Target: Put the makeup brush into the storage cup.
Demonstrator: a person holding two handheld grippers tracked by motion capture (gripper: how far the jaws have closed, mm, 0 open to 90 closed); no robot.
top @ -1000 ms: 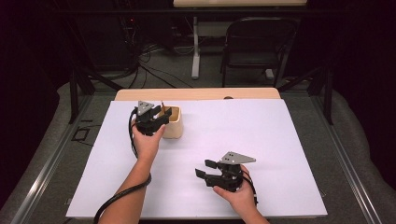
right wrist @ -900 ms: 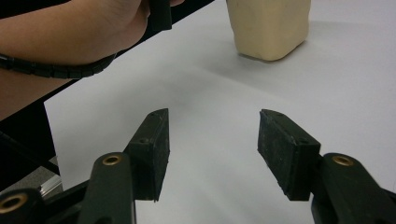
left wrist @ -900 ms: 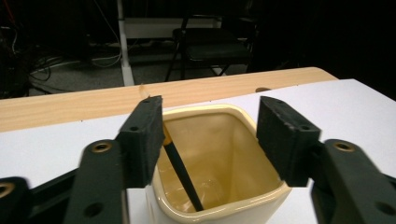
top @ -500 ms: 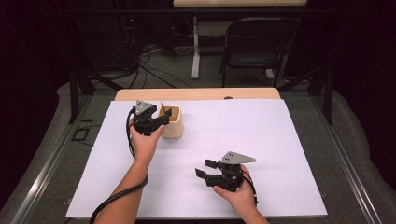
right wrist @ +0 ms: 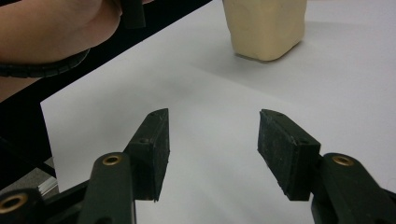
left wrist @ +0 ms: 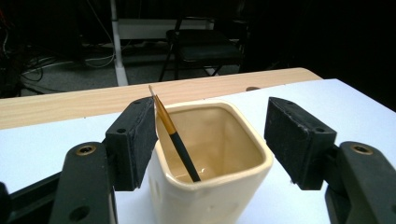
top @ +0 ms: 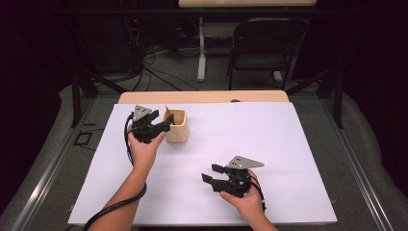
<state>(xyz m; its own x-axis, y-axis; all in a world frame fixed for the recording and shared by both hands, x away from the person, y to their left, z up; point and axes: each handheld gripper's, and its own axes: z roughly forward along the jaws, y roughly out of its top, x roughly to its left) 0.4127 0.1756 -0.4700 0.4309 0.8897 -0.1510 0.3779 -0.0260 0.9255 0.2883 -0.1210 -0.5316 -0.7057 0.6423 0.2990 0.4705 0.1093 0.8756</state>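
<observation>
A cream ceramic cup [left wrist: 210, 158] stands upright on the white table cover [top: 269, 144] toward its far left, with a thin paintbrush [left wrist: 173, 135] leaning inside it, bristle tip up against the rim's left side. The left gripper [left wrist: 210, 140] straddles the cup with its jaws spread wide; the left pad sits just beside the brush and cup wall, the right pad stands apart from the wall, so nothing is grasped. The step in hand looks like either taking the cup or having let the brush drop into it; I cannot tell which. A grasp would call for closing squarely on the walls without pinching the brush. The right gripper [top: 215, 174] rests near the front, jaws parted and empty, well apart from the cup.
</observation>
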